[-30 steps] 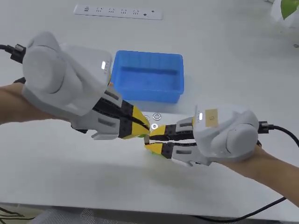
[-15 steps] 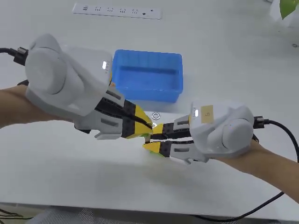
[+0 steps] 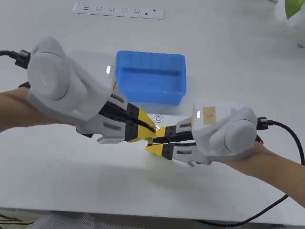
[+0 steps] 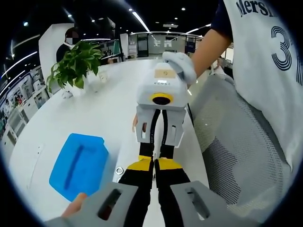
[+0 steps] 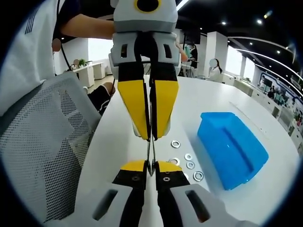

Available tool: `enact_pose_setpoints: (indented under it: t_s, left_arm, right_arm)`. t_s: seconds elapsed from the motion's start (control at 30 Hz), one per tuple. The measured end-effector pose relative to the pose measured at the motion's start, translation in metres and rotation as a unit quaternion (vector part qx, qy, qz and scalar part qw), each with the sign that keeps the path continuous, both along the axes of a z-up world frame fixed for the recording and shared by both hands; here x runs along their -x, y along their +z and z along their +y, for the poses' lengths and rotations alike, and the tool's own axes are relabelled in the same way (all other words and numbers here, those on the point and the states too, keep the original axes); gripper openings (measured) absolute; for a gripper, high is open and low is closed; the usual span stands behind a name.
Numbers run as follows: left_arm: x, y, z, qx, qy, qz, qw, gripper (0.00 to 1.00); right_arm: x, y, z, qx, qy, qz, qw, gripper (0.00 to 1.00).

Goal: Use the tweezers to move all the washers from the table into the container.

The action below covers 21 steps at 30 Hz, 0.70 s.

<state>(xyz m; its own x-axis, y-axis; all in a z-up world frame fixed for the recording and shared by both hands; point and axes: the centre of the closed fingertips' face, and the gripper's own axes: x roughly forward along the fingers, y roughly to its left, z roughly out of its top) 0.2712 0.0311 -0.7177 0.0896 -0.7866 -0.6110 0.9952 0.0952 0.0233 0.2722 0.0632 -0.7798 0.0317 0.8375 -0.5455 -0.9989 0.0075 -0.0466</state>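
While the two tools meet tip to tip over the white desk (image 3: pixel 228 62), the left hand-held gripper (image 3: pixel 147 128) has its yellow jaws pressed together on the slim metal tweezers (image 5: pixel 150 150). In the right gripper view these hang down out of the left jaws. The tweezers' lower end sits between the jaws of the right hand-held gripper (image 3: pixel 155 141), which are drawn in close around it.

A small cluster of washers (image 5: pixel 188 156) lies on the desk just beside the tweezers, between them and the blue container (image 5: pixel 234 146). The container stands near the washers but apart from them. In the head view one washer (image 3: pixel 158 118) shows just past the jaw tips, in front of the container's near wall.

A power strip (image 3: pixel 118 10) lies at the far edge of the desk. In the left gripper view a potted plant (image 4: pixel 75 64) stands on the desk farther off, and a mesh chair (image 4: pixel 227 142) sits beside the desk.
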Motion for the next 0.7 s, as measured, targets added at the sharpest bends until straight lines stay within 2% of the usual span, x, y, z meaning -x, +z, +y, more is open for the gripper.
enact_pose_setpoints:
  t_s: [0.17,0.23,0.5,0.7]
  left_arm:
    - [-0.004,0.007,0.009,0.004,0.011,0.0,0.9999,0.06]
    - [-0.004,0.006,0.013,0.002,0.019,0.015,0.9997,0.06]
    - [-0.008,0.015,0.025,-0.001,0.028,-0.009,0.9996,0.06]
    - [-0.014,0.02,0.03,-0.005,0.035,-0.018,0.9992,0.06]
  right_arm:
    - [-0.002,0.006,0.004,-0.006,-0.003,-0.003,1.0,0.08]
    - [-0.002,0.006,0.006,-0.002,0.001,-0.007,1.0,0.08]
    - [-0.012,0.014,0.016,-0.006,0.006,-0.034,0.9994,0.09]
    - [-0.02,0.019,0.024,-0.004,0.007,-0.062,0.998,0.1]
